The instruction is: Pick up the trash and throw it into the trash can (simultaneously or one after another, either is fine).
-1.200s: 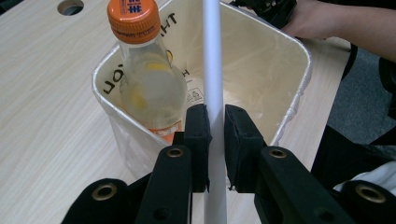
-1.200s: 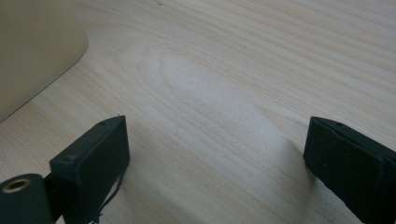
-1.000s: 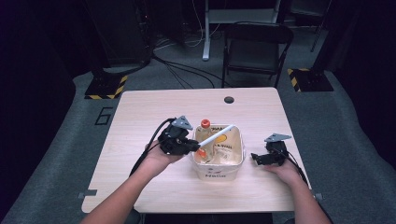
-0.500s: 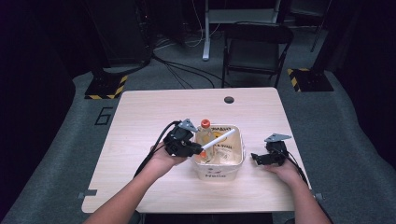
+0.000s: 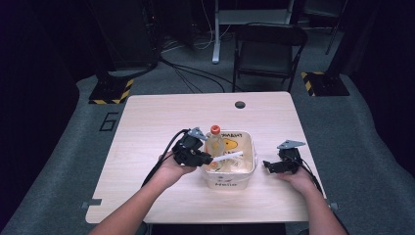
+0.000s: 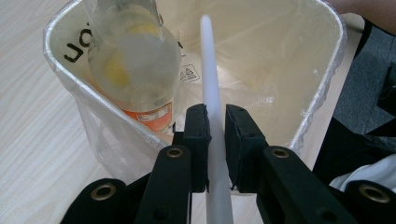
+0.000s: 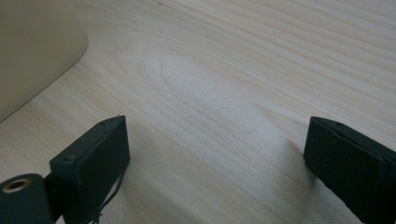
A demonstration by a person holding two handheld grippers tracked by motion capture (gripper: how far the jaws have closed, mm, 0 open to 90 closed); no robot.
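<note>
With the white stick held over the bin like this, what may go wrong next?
1. The left gripper holds the white stick close beside the bottle standing in the white bin; a sideways move may knock the bottle over.
2. The bin's thin plastic liner hangs loose at the rim, so the stick might catch on it.
3. The right gripper rests open beside the bin, not steadying it, so a push may shift the bin.
</note>
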